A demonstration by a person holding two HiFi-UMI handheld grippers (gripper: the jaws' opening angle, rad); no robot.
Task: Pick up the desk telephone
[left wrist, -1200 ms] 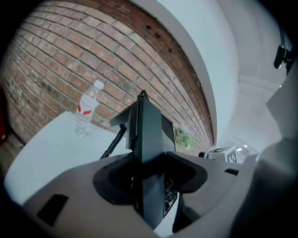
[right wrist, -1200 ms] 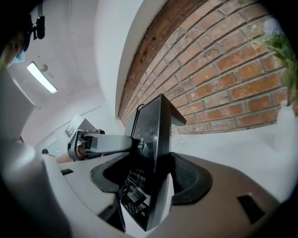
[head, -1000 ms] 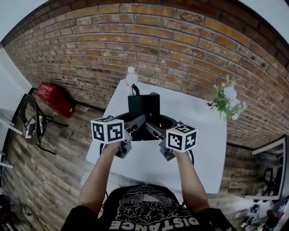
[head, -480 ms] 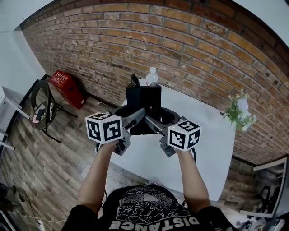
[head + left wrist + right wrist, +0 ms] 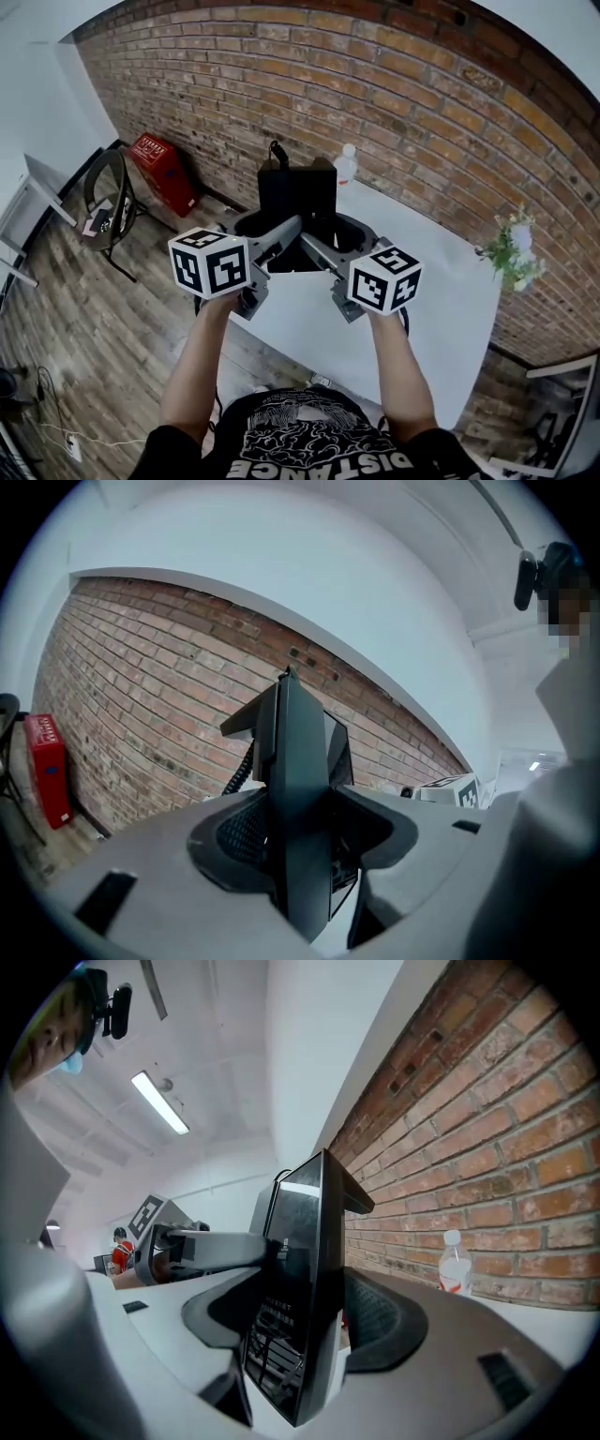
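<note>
The black desk telephone is held up in the air over the white table's far left corner, with its coiled cord hanging at the back. My left gripper is shut on the phone's left side and my right gripper is shut on its right side. In the left gripper view the phone stands edge-on between the jaws of the left gripper. In the right gripper view its keypad face shows, clamped in the right gripper.
A white table lies below and to the right. A clear water bottle stands by the brick wall, with flowers at the far right. On the wooden floor at left are a red box and a chair.
Both grippers have carried the phone leftward relative to the table. The bottle, first left of the phone, now shows to its right. More floor shows at left.
</note>
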